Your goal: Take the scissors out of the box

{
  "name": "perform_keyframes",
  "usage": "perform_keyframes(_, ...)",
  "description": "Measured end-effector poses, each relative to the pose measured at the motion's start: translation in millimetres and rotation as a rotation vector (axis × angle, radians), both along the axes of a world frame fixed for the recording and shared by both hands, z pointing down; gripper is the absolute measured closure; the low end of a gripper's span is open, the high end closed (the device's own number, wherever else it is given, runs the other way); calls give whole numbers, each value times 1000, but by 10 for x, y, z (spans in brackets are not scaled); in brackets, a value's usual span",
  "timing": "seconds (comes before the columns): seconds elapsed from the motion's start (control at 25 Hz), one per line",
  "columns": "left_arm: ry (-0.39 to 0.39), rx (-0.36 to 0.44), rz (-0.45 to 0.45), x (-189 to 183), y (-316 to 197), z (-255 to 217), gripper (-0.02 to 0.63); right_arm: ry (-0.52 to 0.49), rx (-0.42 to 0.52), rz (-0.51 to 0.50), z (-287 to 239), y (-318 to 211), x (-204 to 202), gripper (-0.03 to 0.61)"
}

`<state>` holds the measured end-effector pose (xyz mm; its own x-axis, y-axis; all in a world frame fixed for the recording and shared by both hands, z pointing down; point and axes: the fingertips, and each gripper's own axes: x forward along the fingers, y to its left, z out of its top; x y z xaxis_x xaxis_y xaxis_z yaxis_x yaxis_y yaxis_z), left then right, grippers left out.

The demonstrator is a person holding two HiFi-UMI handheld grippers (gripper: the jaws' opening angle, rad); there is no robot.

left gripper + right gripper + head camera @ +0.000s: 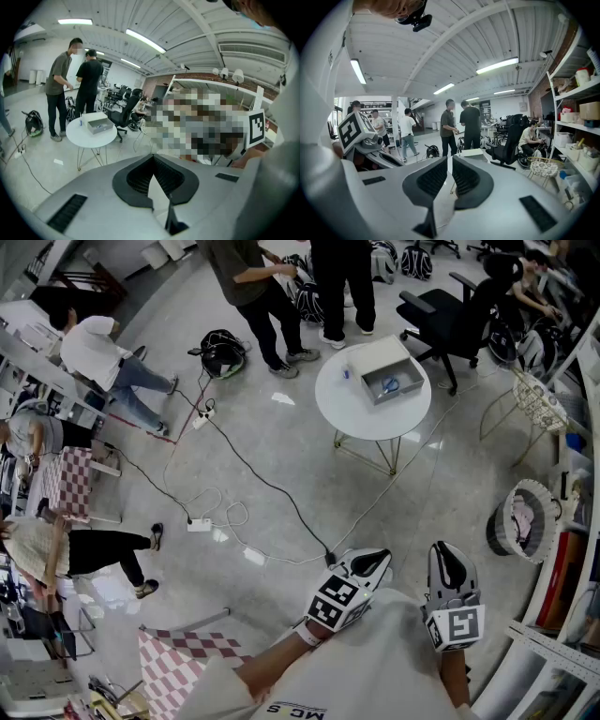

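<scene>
Holding scissors (390, 385), the box (412, 369) sits untouched; left gripper (373, 561) jaws closed, right gripper (448, 557) jaws slightly apart.

My left tool (368, 561) and right tool (449, 557) were grey with black pads, each bearing black-and-white square markers. The tabletop (347, 413) was white. On it, the box (409, 371) was grey, its scissors (390, 385) blue-handled. Beside the tabletop, the chair (450, 320) was black.

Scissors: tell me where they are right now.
In the head view, upper right of centre, the blue-handled scissors lie inside the open grey box on the round white table, beside a black office chair.
</scene>
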<state>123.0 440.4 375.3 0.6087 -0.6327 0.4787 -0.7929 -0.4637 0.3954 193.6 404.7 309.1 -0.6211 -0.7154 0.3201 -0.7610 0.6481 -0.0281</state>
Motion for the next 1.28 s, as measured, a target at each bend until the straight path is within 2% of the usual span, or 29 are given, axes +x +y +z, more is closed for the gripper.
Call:
perform_keyframes(0.12,-27,48,-10,36,-60,-55,601,-10,3,-4,32,-6,32,505)
perform_keyframes(0.4,-59,57,24,209,-93,-100,603,-27,-25,22,146,28,269,505)
perform_keyframes(0.64,-52,14,-17,288,-292,-40,603,-67,-58,47,208,-139,420,505)
perform_keyframes(0.96,-43,0,-39,63,-965,18,603,-42,-64,14,273,-768,280,505)
perform_keyframes(1.16,-47,-77,-21,-111,-1527,352,602,-24,-72,36,359,-1385,84,505)
perform_keyframes(1.28,-28,-97,11,-275,-1974,365,603,-18,-77,60,268,-1829,-135,505)
